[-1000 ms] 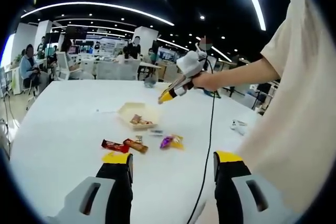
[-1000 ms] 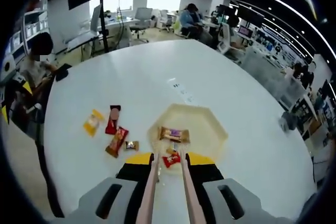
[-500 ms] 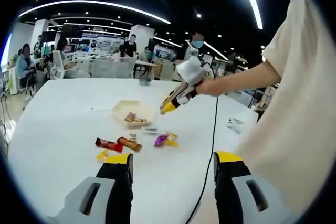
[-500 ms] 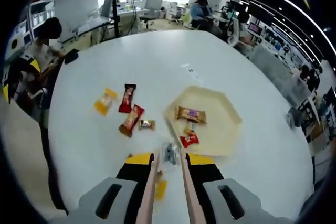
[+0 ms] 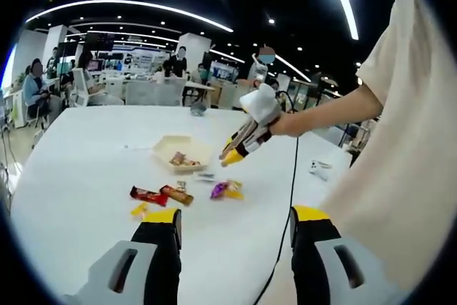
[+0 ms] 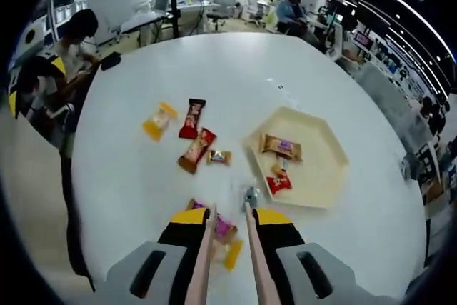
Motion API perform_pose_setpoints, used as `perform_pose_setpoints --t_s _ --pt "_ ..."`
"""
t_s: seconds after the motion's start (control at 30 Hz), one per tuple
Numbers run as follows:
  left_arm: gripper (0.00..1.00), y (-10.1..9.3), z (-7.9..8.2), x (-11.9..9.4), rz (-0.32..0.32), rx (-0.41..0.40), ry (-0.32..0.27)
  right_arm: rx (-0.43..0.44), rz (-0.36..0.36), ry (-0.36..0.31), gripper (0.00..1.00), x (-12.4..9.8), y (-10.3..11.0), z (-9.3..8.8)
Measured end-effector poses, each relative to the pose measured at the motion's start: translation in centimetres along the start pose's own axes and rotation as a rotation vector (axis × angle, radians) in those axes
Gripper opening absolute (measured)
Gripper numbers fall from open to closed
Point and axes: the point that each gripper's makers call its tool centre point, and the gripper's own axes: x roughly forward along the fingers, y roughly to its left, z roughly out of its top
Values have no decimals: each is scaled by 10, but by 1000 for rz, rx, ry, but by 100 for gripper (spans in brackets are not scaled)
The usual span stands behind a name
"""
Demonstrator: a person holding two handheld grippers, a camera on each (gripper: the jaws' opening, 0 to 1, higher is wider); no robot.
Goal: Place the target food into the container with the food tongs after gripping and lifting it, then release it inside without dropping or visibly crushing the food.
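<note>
My right gripper (image 6: 232, 216) is shut on the food tongs (image 6: 208, 242), whose two pale arms stand slightly apart with nothing between them. Their tips hover over a purple and yellow packet (image 6: 224, 229), just short of a small clear packet (image 6: 248, 193). To the right and further off lies the cream hexagonal tray (image 6: 330, 149), holding a brown wrapped bar (image 6: 280, 146) and a small red candy (image 6: 278, 184). In the left gripper view a hand holds the right gripper (image 5: 231, 154) above the table beside the tray (image 5: 163, 148). My left gripper (image 5: 235, 225) is open and holds nothing.
Loose snacks lie left of the tray: a yellow packet (image 6: 158, 120), a red bar (image 6: 191, 117), an orange-red bar (image 6: 197, 151) and a small gold candy (image 6: 218, 156). A seated person (image 6: 71, 51) is at the round white table's far-left edge. A cable (image 5: 285, 198) hangs from the right gripper.
The right gripper has drawn back from over the tray to the purple and yellow packet. The red candy that was at the tong tips now lies in the tray. The left gripper has barely moved.
</note>
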Motion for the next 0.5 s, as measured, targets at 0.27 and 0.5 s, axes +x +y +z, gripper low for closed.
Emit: perform_pose_setpoints --t_s 0.27,0.5 --pt "63 3 -3 0 17 1 6 -26 24 24 24 5 3 -5" --pt "64 7 -5 -2 29 -8 12 -85 45 63 24 14 10 -12"
